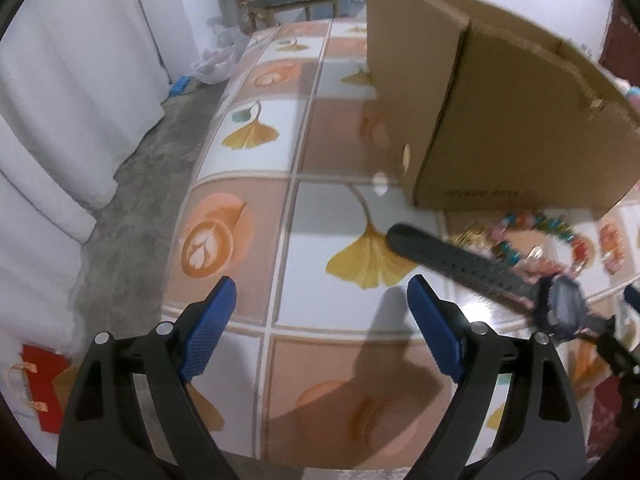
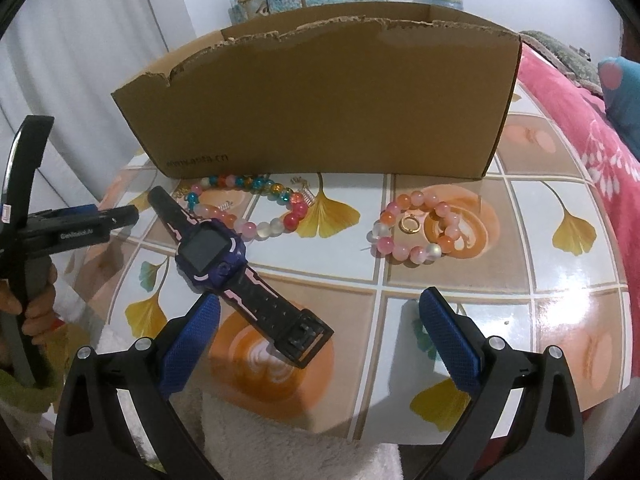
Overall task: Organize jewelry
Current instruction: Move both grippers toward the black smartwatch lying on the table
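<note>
Both fisheye views are brightly and evenly lit from overhead, with black vignetting at the corners and straight lines bowed toward the edges. The glossy desk (image 2: 580,304) shows white glare on its near right. The left view is motion-blurred, smearing the cardboard box (image 1: 500,120); soft shadows fall beneath the jaws.

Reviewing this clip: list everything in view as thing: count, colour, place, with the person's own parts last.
Cardboard box: one, brown, torn rim, far side of table.
Table: one, orange-and-white tile pattern.
Watch: one, black and purple, front left, lying flat.
Multicolour bead bracelet: one, in front of box.
Pink bead bracelet: one, right of centre.
Gold ring: one, inside pink bracelet.
Chair: one, dark, beyond table.
Left hand-held gripper: open, empty.
Right hand-held gripper: open, empty.
</note>
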A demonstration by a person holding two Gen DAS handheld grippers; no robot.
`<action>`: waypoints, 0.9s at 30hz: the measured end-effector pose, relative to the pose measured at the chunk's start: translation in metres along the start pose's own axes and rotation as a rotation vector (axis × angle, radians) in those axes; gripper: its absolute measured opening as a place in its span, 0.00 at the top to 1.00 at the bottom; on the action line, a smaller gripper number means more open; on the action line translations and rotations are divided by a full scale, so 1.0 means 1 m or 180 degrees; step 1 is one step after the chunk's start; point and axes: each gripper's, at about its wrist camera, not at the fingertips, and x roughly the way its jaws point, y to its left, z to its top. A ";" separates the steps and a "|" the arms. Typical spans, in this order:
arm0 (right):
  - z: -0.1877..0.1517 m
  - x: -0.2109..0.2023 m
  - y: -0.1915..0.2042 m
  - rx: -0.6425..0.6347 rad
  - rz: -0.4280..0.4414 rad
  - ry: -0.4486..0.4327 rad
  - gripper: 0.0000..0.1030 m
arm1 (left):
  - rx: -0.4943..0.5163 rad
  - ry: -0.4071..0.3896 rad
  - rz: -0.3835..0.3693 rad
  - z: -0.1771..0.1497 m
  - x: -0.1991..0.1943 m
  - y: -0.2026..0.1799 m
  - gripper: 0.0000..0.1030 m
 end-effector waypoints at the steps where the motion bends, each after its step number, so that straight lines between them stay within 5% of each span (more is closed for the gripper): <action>1: -0.001 0.000 0.001 0.0000 0.0001 0.0004 0.06 | -0.0032 -0.0057 -0.0037 0.003 -0.002 0.000 0.18; 5: -0.002 -0.003 0.003 0.0005 0.0003 0.0010 0.06 | -0.0159 -0.0222 -0.0155 0.020 0.004 -0.002 0.18; 9: -0.001 -0.003 0.005 -0.0002 -0.0027 0.0010 0.06 | -0.0064 0.0028 -0.0118 0.032 0.035 -0.013 0.16; 27: 0.001 0.009 0.012 -0.0100 -0.0168 0.0073 0.06 | 0.0082 0.0113 -0.0081 -0.009 0.004 0.009 0.13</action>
